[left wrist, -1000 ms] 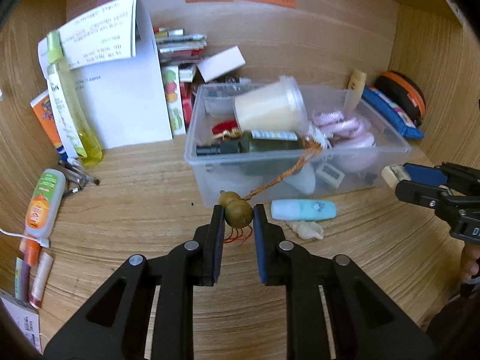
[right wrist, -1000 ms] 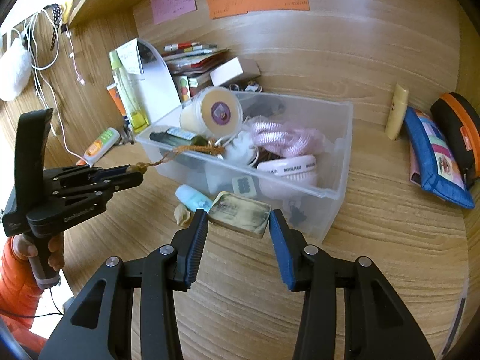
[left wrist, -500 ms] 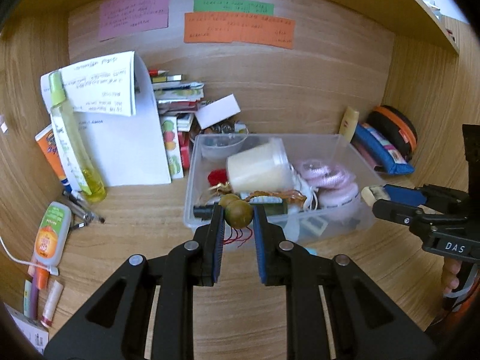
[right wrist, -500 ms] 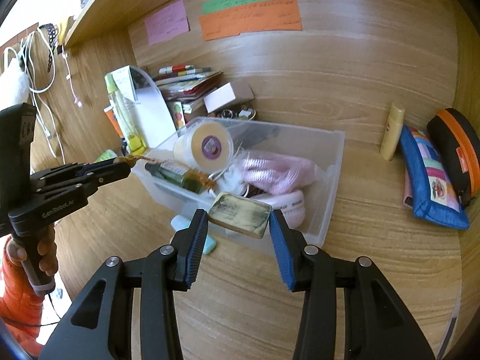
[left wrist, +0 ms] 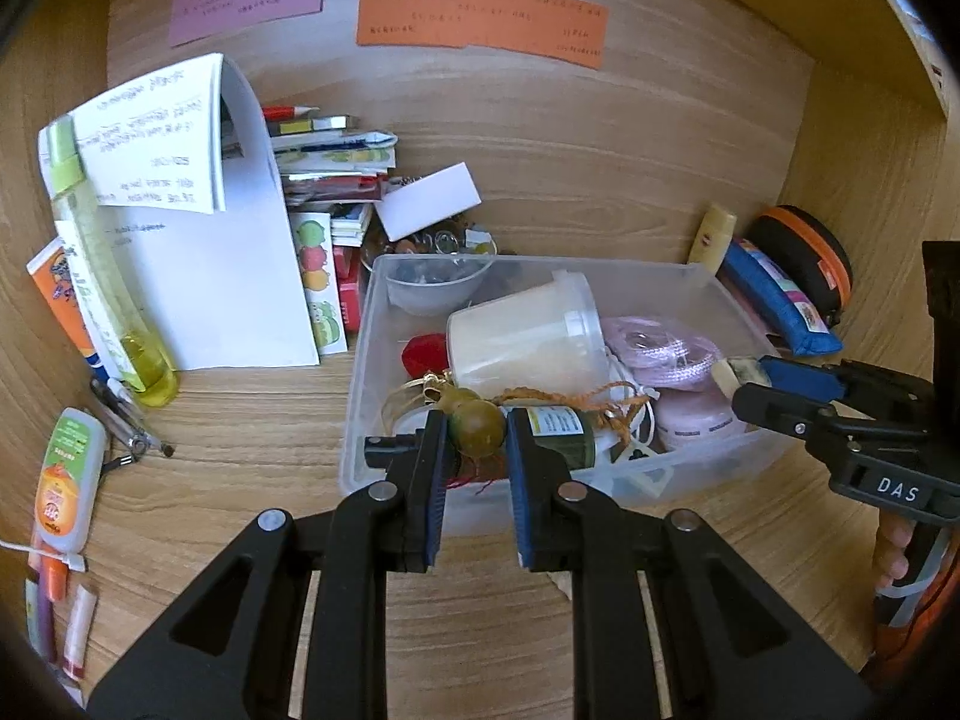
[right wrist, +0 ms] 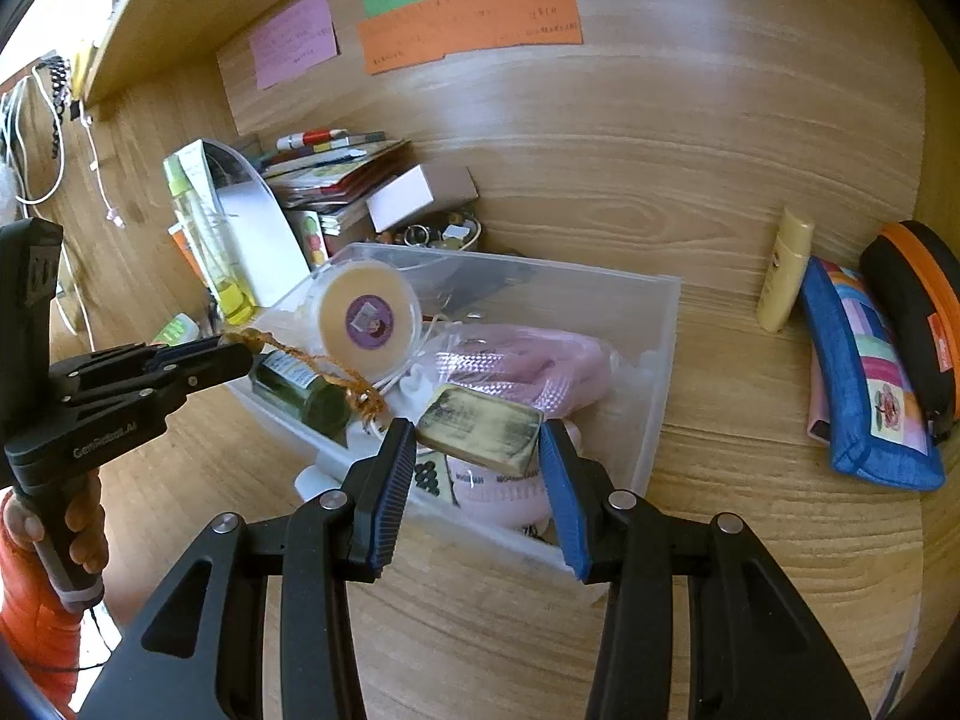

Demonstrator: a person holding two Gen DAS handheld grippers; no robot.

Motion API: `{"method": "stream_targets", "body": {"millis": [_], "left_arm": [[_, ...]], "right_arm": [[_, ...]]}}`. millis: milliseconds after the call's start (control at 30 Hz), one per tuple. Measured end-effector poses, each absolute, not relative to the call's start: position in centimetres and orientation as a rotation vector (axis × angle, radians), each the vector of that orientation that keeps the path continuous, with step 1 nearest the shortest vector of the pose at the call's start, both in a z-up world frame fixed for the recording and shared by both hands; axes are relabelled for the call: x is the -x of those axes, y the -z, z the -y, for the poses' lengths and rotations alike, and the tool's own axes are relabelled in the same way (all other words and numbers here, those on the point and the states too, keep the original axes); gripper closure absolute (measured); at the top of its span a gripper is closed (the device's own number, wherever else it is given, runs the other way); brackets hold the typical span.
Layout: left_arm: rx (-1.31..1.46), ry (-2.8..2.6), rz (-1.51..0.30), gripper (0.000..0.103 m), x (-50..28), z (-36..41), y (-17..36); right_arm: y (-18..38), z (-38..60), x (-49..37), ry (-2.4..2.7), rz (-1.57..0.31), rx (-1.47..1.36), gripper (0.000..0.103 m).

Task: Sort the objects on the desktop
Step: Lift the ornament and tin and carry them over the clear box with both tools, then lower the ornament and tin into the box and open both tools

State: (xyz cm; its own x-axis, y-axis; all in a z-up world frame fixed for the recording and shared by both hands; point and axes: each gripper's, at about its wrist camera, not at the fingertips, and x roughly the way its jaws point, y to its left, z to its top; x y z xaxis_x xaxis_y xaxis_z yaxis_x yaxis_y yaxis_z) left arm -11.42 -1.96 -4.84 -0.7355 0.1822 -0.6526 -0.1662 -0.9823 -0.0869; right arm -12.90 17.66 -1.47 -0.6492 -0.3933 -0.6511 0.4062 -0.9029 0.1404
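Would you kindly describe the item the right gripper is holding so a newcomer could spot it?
Start at the clear plastic bin in the middle of the wooden desk. Above its near edge, the right gripper pinches a worn eraser: a flat cream block smudged grey-black, unlike the pink cord bundle behind it.

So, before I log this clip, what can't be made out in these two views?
- Writing on the coloured notes: too small and blurred, both views.
- Bottom of the clear bin: hidden under the jar, pink cord and green bottle.
- Gourd charm: its lower part is covered by the left gripper fingers; barely visible from the right wrist.
- Eraser block in the right gripper: underside unseen.
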Motion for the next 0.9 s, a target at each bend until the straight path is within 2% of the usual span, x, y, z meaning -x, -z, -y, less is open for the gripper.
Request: {"method": "stream_targets", "body": {"millis": [400, 567, 700, 867, 900], "left_arm": [[1.088, -2.786, -0.006, 0.085, 13.7, 1.4, 5.2], [1.095, -2.829, -0.074, 0.083, 14.4, 0.9, 5.5], [1.093, -2.867, -0.135, 0.076, 14.5, 0.4, 5.6], [1.086, -2.936, -0.228, 0.054, 14.4, -0.1, 5.6], [1.083, -2.942, -0.238, 0.052, 14.3, -0.2, 5.6]], "right_arm": [[2.3, -16.3, 14.5, 2.519, -0.048, -0.989, 0.063], [2.5, -15.9, 14.3, 2.527, -0.096, -0.989, 0.061], [2.6, -15.7, 14.3, 2.517, -0.103, -0.995, 0.060], [2.4, -15.7, 13.9, 2.498, -0.105, -0.987, 0.059], [2.4, -15.7, 13.9, 2.498, -0.105, -0.987, 0.059]]}}
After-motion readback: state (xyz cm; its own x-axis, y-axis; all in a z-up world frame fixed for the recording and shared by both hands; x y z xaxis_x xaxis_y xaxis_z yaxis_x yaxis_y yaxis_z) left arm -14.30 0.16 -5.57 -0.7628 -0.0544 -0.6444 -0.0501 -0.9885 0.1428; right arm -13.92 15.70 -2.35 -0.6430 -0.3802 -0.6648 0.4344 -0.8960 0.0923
